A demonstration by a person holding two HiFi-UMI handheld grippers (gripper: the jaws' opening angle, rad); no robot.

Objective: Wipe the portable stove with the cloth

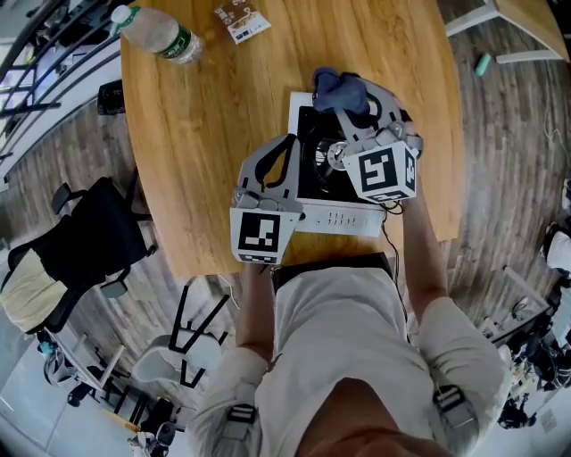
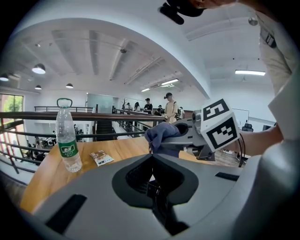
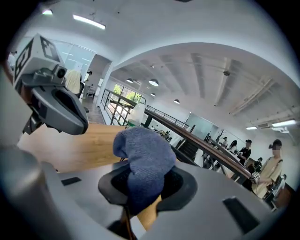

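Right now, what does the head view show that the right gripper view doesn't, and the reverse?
Only the head view: the portable stove on the wooden table beneath both grippers, plus a water bottle and a small packet near the far edge. Only the right gripper view: the right gripper close up, its tongs shut on the blue cloth, and a railing with people beyond. Both: the blue cloth, the left gripper and the wooden table.
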